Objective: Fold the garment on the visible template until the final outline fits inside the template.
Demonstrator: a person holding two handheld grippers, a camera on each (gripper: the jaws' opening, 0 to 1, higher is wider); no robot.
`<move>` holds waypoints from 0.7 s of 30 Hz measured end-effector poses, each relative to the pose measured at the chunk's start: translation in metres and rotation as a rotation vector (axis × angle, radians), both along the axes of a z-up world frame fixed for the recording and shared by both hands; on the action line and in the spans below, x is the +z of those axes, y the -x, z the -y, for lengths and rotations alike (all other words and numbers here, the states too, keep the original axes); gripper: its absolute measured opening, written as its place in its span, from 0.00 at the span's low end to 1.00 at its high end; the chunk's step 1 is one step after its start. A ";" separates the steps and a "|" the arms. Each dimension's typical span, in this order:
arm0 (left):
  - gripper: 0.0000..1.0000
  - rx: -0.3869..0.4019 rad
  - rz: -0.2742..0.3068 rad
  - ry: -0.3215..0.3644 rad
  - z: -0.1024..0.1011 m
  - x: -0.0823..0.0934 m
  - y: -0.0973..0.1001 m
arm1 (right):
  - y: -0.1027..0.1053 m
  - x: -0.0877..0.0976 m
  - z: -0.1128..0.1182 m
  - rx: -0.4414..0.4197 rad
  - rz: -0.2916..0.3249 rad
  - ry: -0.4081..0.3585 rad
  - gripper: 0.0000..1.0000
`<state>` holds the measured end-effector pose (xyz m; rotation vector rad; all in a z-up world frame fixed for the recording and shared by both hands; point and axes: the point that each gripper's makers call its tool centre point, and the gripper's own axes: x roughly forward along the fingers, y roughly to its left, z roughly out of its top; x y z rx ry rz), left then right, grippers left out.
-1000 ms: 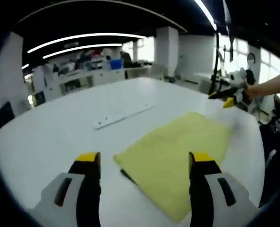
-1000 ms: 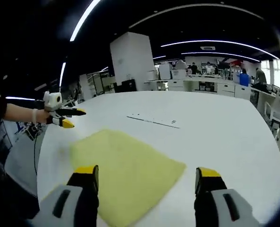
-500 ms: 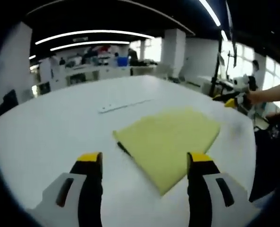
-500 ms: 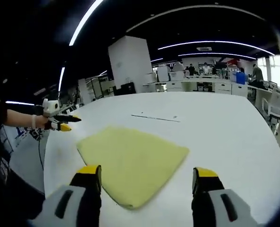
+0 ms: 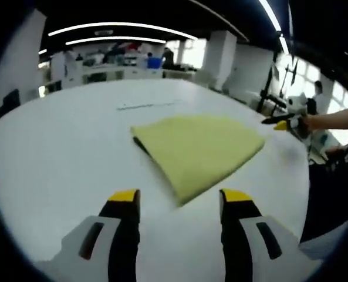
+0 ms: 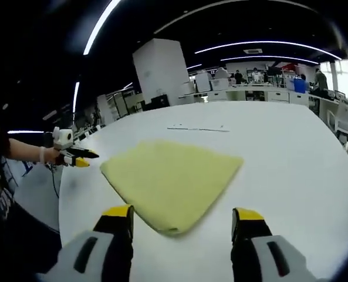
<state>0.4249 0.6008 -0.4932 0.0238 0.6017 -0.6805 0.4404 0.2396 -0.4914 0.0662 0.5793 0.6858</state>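
A folded pale yellow garment [image 5: 198,148] lies flat on the white table [image 5: 56,153], in a rough rectangle; it also appears in the right gripper view [image 6: 172,180]. A dark strip shows at its left edge in the left gripper view, perhaps the template line. My left gripper [image 5: 180,202] is open above the table, short of the garment's near corner. My right gripper [image 6: 183,218] is open too, its near corner just ahead of the jaws. Each gripper also shows in the other view: the right one [image 5: 282,122] at the garment's far right, the left one [image 6: 74,157] at its left.
A thin marked strip [image 6: 198,128] lies on the table beyond the garment, also seen as a line [image 5: 145,106]. The round table's edge [image 6: 65,205] curves close on the left. Desks, a white pillar [image 6: 161,73] and people stand in the background.
Both cameras have pulled back and up from the garment, which now sits farther ahead of the jaws. The garment itself lies as before, and both grippers stay open.
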 end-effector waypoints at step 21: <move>0.18 -0.004 -0.087 0.079 0.012 -0.015 -0.007 | 0.024 -0.035 -0.015 0.007 -0.105 -0.065 0.28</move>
